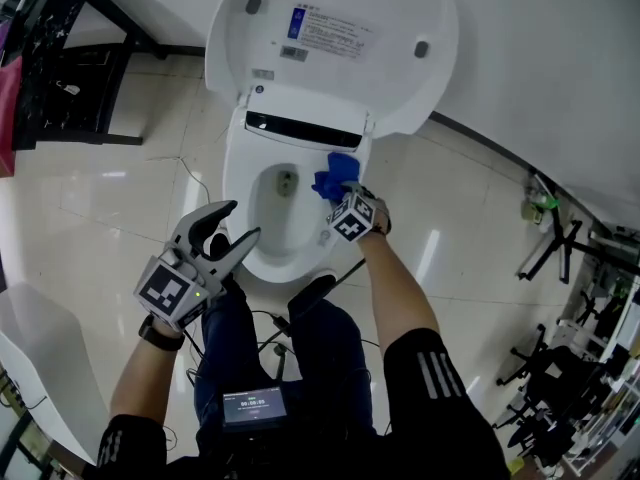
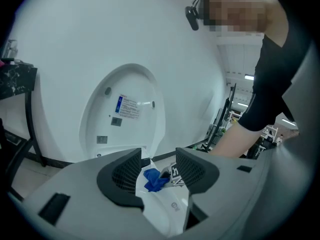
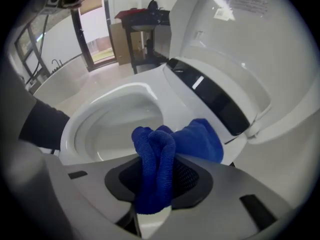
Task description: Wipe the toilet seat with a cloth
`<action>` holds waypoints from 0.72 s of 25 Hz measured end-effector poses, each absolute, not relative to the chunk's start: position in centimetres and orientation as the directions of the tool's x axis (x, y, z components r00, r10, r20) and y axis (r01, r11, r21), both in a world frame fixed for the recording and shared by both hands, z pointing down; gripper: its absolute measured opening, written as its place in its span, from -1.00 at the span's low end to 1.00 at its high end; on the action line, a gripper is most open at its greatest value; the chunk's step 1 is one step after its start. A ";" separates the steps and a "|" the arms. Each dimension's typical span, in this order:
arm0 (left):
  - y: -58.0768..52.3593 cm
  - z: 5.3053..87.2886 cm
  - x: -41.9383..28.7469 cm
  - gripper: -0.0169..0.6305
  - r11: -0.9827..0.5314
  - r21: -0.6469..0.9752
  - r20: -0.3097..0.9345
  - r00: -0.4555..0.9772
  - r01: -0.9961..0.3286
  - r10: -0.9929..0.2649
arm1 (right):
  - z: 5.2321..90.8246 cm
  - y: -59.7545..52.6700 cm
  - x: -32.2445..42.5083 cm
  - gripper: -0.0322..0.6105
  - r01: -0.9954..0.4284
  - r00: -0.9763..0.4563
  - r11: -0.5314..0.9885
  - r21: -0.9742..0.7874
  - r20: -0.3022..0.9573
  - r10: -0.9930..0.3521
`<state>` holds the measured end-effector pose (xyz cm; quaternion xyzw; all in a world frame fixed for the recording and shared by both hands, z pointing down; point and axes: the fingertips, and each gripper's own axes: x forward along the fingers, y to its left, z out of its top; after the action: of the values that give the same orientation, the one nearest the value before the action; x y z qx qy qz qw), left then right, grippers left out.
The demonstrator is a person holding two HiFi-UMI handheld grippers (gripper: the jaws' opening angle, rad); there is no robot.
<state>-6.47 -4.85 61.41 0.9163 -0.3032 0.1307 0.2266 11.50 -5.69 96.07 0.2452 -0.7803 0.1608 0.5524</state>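
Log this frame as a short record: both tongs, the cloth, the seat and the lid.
left tongs: open, nothing between them, held near the front left of the toilet
right tongs: shut on the blue cloth
blue cloth: bunched, at the rear right of the seat, close to the hinge
toilet seat: down, white
lid: raised

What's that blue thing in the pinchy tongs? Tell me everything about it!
It is a bright blue cloth of soft, looped fabric like a towel, bunched into thick folds. The right tongs are shut on its middle: one end hangs down between them and a bigger lump bulges out past their tips. That lump seems to rest on the white toilet seat, at its back right part, just below the glossy black strip. Whether it is wet, I cannot tell.
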 end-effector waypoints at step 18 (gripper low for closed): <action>-2.4 61.1 -6.2 -0.29 -0.746 0.330 0.388 0.803 -0.578 -0.451 | 97.8 5.3 8.9 -0.50 -0.629 -0.335 0.726 -0.279 0.939 0.070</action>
<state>-6.19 -2.43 61.10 0.9233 -0.2788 0.1433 0.2218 8.87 5.33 97.80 0.1856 -0.7518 0.3202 0.5458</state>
